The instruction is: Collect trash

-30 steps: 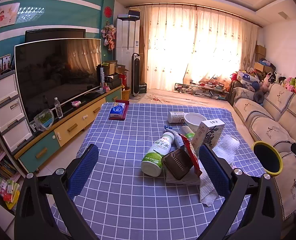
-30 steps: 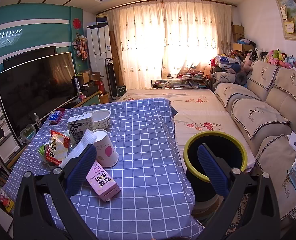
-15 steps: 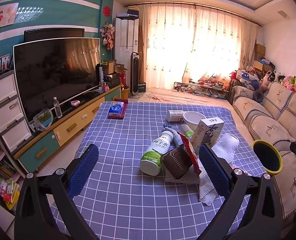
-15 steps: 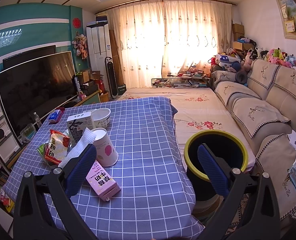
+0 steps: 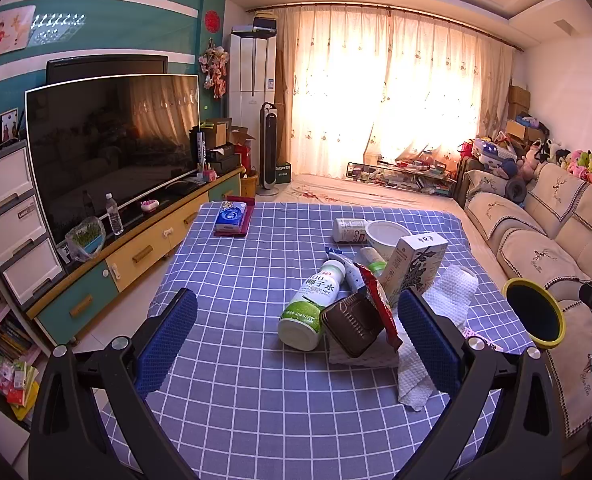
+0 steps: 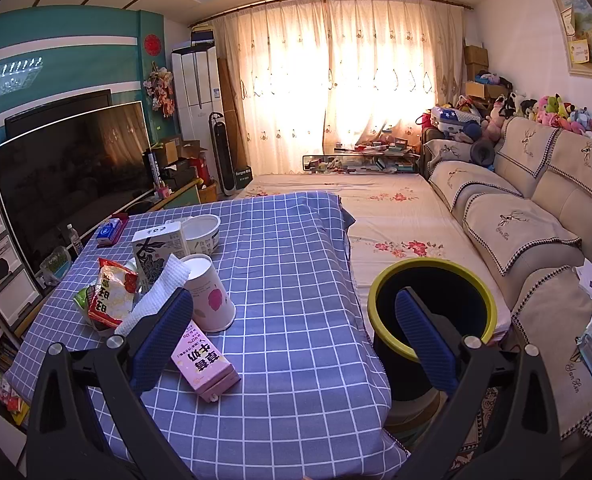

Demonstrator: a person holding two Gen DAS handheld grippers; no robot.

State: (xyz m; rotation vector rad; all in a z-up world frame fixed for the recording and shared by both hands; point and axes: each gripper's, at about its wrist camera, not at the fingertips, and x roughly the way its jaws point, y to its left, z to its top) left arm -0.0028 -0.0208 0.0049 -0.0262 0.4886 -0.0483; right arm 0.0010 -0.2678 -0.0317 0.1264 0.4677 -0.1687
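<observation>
Both claws spread wide and empty, hanging above the near edge of the table [image 5: 224, 400]. Nothing collected yet, by the look of it.

Left claw [image 5: 296, 340] aimed at the heap near the right edge: a green-bottomed bottle [image 5: 309, 308] lying on its side, a dark brown tray [image 5: 353, 326] leaning against it, a red snack wrapper [image 5: 377, 304], a patterned carton [image 5: 413, 266] standing behind, a white paper towel [image 5: 435, 320] spread beneath. Farther back, a white bowl [image 5: 383, 234] and a small can [image 5: 349, 230] on its side. Tissue pack [image 5: 232, 218] alone near the far left corner, probably not trash.

Right claw [image 6: 292, 338] framing a pink milk carton [image 6: 204, 360] lying flat at the near edge, a white paper cup [image 6: 210, 298] just behind it. Black bin [image 6: 431, 308] with a yellow rim standing on the floor, just beside the table's right edge, mouth open.

Best start, probably: right claw onto the pink milk carton, nearest both to it and to the bin. Grip across the narrow sides, pads square to the faces, then lift clear before swinging right over the yellow rim. Release only once fully above the opening. For the left side, take the bottle across its body, not the cap end; expect the leaning tray to slump once its support goes.
</observation>
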